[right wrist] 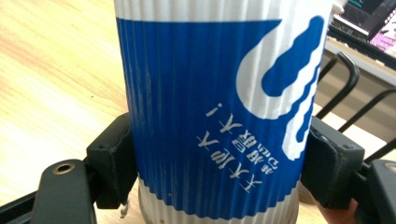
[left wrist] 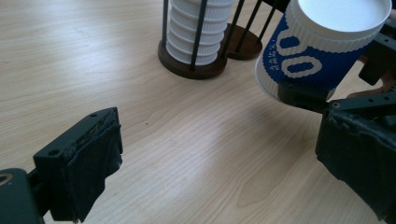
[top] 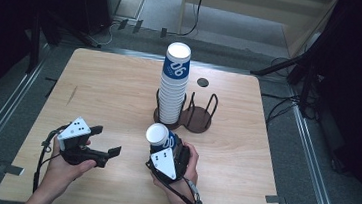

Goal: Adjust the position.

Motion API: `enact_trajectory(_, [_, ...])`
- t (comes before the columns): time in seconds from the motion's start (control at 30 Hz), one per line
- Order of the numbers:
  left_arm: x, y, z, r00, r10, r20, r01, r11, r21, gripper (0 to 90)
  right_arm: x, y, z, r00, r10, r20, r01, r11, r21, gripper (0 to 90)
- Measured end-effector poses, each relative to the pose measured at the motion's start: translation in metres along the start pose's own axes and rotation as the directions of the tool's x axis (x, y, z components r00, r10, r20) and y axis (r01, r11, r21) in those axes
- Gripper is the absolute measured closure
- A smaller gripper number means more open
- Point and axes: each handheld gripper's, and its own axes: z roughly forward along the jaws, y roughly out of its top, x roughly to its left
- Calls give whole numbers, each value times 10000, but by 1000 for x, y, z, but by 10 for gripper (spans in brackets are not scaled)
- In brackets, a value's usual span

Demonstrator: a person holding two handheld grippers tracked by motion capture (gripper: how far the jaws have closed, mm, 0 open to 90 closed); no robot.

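Spread wide, the jaws of the left gripper (top: 100,142) are seen with nothing between them, only bare table (top: 120,81) showing in the gap in the left gripper view. It is held low over the table near the front edge, toward the front left corner, by the person's left hand (top: 65,163), and its jaws are pointed to the right, toward the other gripper.

To its right, near the middle of the front edge, a blue and white ribbed paper cup (top: 158,135) is clamped by the right gripper (top: 167,143) across its lower body, one pad on each side, as seen in the right gripper view. The cup is held upside down, its white base uppermost, and tilted. It is carried off the table, just in front of the dark two-bay cup holder (top: 197,121).

A tall stack of the same cups (top: 174,84), also inverted, is standing in the holder's left bay; the right bay is empty.

Several risks can be judged. The thin wall could be crushed if the clamp is tightened. If the cup is meant for the stack, the stack could be knocked over by a tilted approach, because it rises well above the holder's wire posts. The cup could also be brushed by the open left gripper if that is brought closer.
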Motion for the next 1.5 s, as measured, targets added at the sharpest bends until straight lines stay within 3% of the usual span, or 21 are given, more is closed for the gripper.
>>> enact_trajectory(0.27, [-8, 1, 6, 9993, 228, 287, -233, 9996, 151, 18, 10, 1, -2, 9960, -895, 71, 897, 9958, -161, 227])
enact_trajectory(0.57, [-19, -2, 15, 9957, 646, 665, -680, 9964, 503, 18, 17, 2, -5, 9818, -1879, 284, 1889, 9812, -385, 227])
enact_trajectory(0.7, [-22, -2, 17, 9941, 771, 756, -810, 9955, 498, 44, 20, 1, -4, 9713, -2363, 272, 2375, 9698, -563, 228])
enact_trajectory(0.97, [-31, -1, 20, 9889, 1094, 1003, -1153, 9918, 543, 63, 30, -1, -7, 9414, -3353, 368, 3371, 9390, -683, 228])
enact_trajectory(1.2, [-40, -2, 23, 9816, 1636, 986, -1690, 9844, 493, 102, 39, -2, -13, 9165, -4000, -101, 3961, 9106, -1178, 227])
enact_trajectory(1.3, [-42, -3, 23, 9757, 1913, 1065, -1974, 9790, 500, 150, 42, -2, -13, 9146, -4037, -220, 3983, 9091, -1221, 227])
enact_trajectory(1.4, [-44, -4, 23, 9699, 2169, 1108, -2230, 9737, 467, 175, 45, -4, -14, 9048, -4241, -379, 4160, 8994, -1340, 226])
enact_trajectory(1.5, [-45, -4, 22, 9649, 2340, 1190, -2399, 9700, 381, 221, 46, -5, -14, 8999, -4315, -624, 4195, 8960, -1458, 225])
